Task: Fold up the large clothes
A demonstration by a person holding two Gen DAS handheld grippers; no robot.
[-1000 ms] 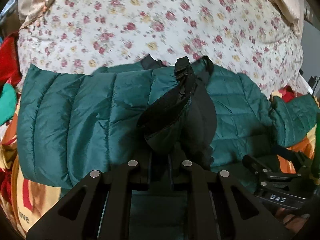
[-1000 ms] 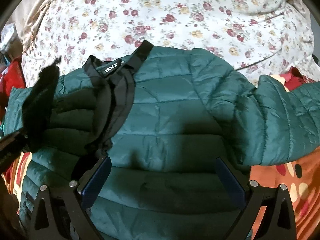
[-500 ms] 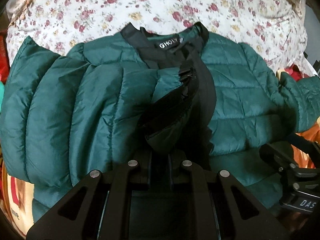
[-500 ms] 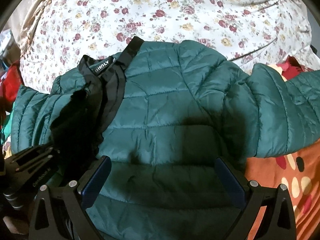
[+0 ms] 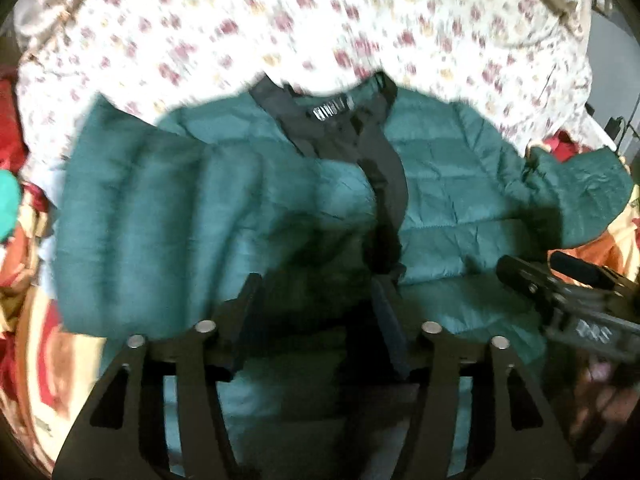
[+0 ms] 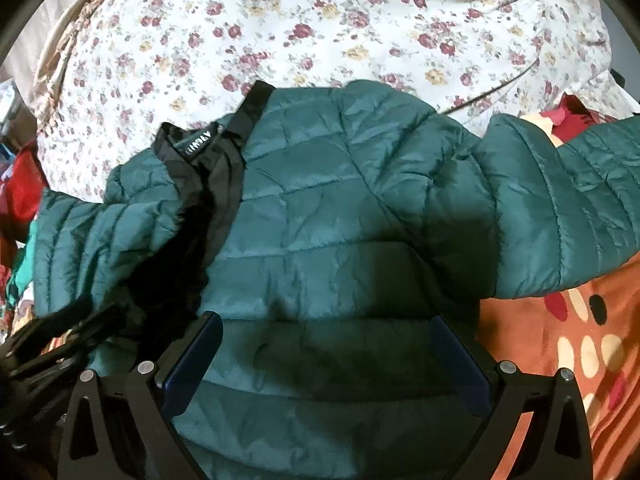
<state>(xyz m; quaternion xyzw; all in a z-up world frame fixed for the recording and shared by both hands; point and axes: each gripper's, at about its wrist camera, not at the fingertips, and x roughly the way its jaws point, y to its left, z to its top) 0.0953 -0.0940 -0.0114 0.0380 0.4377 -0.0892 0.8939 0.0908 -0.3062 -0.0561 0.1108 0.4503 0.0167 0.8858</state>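
Note:
A dark green quilted jacket (image 5: 460,200) lies front up on the bed, its black collar (image 5: 332,114) at the far end. Its left sleeve (image 5: 160,216) is folded in over the chest, and the black cuff (image 6: 180,264) rests by the zip line. My left gripper (image 5: 314,284) hovers just above the jacket's middle. Its jaws are opening, and no cloth is pinched between them. My right gripper (image 6: 324,320) stands wide open over the jacket's lower body (image 6: 340,200) with nothing in it. The other sleeve (image 6: 560,208) stretches out to the right. The picture in the left wrist view is blurred.
A white floral quilt (image 6: 320,20) bulges behind the jacket. An orange patterned blanket (image 6: 560,340) lies under its right side. Red cloth (image 5: 10,120) and a bit of teal cloth (image 5: 8,204) sit at the left edge.
The left gripper carried the black cuff across the chest, then opened and let it go. The sleeve now lies folded on the jacket. The right gripper stayed open and barely moved.

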